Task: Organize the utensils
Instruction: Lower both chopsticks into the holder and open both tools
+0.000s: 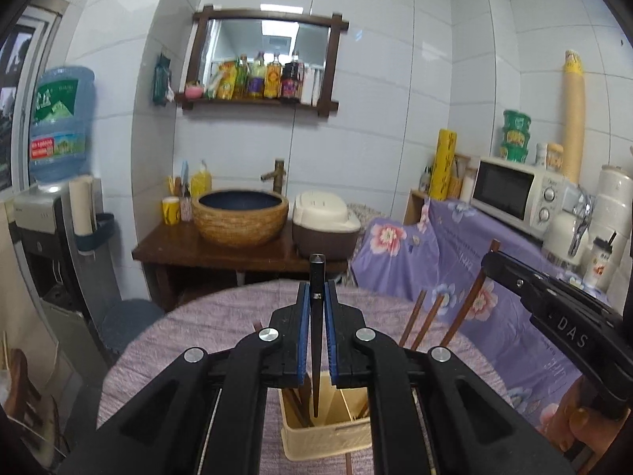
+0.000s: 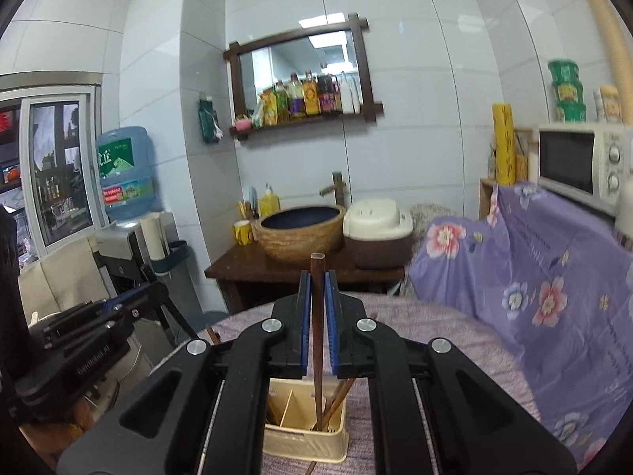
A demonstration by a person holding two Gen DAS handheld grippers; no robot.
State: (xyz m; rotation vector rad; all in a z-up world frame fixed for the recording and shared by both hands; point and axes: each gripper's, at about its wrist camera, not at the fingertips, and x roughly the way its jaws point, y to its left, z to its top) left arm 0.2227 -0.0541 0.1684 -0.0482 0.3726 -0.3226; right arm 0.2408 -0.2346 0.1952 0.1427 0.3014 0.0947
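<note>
My left gripper (image 1: 317, 295) is shut on a black chopstick (image 1: 316, 340) held upright, its tip down inside the left compartment of a cream utensil holder (image 1: 328, 441). My right gripper (image 2: 317, 289) is shut on a brown chopstick (image 2: 317, 348) held upright, its lower end in the right compartment of the same holder (image 2: 304, 441). Several brown chopsticks (image 1: 421, 318) stand in the holder and lean right. The right gripper (image 1: 554, 308) shows at the right of the left wrist view; the left gripper (image 2: 79, 340) shows at the left of the right wrist view.
The holder stands on a round table with a purple cloth (image 1: 205, 328). Behind are a wooden washstand with a basin (image 1: 242, 217), a rice cooker (image 1: 324, 221), a water dispenser (image 1: 59, 198), and a microwave (image 1: 514, 194) on a floral-covered counter.
</note>
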